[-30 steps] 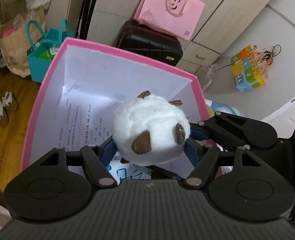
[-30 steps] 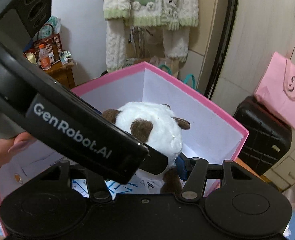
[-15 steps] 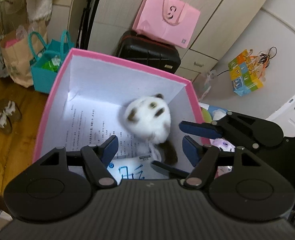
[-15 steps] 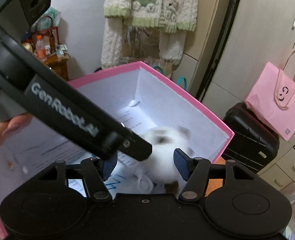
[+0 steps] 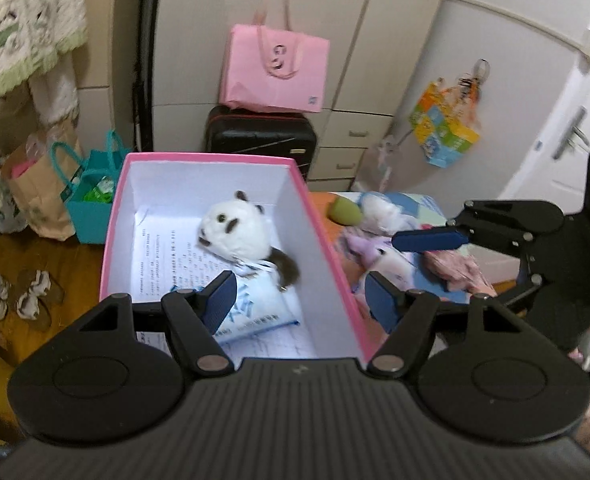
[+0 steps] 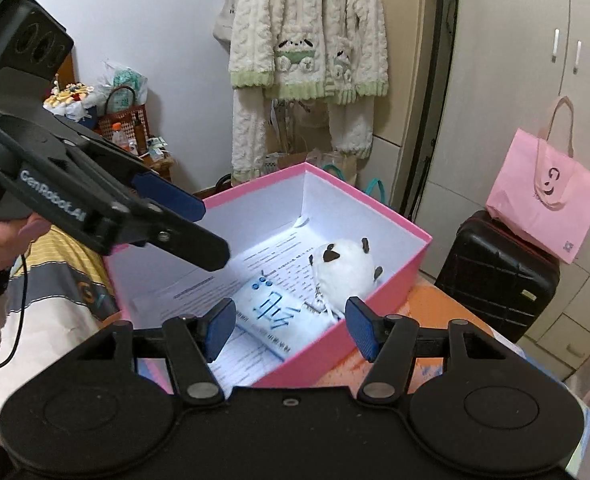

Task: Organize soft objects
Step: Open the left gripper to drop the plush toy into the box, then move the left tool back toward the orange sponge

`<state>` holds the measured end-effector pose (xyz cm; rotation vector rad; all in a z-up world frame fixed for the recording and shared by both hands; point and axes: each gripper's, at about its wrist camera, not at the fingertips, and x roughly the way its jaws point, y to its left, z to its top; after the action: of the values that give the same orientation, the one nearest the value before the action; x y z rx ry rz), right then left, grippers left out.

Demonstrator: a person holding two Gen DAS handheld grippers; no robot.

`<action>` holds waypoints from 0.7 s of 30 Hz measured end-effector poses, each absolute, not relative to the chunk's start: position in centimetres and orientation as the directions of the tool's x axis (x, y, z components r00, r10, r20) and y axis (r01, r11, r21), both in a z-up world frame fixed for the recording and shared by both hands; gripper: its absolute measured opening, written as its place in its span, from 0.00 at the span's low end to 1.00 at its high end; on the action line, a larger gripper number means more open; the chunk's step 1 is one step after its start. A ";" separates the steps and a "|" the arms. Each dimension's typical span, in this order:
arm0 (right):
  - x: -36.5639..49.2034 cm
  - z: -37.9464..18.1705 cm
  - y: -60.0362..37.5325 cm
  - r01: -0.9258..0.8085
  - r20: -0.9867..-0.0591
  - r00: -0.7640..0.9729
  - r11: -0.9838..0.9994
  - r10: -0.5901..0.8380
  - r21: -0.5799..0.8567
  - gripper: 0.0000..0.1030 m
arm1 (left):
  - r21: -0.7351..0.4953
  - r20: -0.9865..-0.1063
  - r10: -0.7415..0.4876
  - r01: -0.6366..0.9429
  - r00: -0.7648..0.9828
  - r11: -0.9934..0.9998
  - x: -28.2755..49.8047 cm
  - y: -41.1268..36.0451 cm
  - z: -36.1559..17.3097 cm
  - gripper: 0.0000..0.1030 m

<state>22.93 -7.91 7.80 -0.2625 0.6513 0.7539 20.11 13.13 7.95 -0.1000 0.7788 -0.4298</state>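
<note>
Both your left tongs (image 5: pixel 299 292) and right tongs (image 6: pixel 289 330) are spread wide and carry nothing. The panda plush (image 5: pixel 233 236) lies inside the pink box (image 5: pixel 327 248). For the next pick, swing right to the soft toys (image 5: pixel 375 236) on the desk (image 5: pixel 319 200) beside the box, and straddle one fully before squeezing.

White plush (image 5: pixel 231 236) with brown patches; box (image 5: pixel 323 240) pink outside, white inside; pouch (image 6: pixel 283 320) white with blue print; claw pads (image 6: pixel 219 326) blue.
</note>
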 end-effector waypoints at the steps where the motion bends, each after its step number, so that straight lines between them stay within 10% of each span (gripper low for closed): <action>1: 22.2 8.2 -8.4 -0.707 -0.626 0.548 0.707 0.555 0.008 0.63 | -0.235 -0.654 -0.412 0.348 0.634 0.908 19.4 12.8 8.4 0.68; 21: 13.2 9.7 -21.5 -0.551 -0.536 0.702 0.835 0.468 0.008 0.66 | -0.188 -0.651 -0.544 0.582 0.529 0.791 12.4 2.9 7.4 0.70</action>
<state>13.23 -21.51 9.66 -0.1578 0.5516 0.5697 12.45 2.94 7.44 0.0549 0.7577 -0.6731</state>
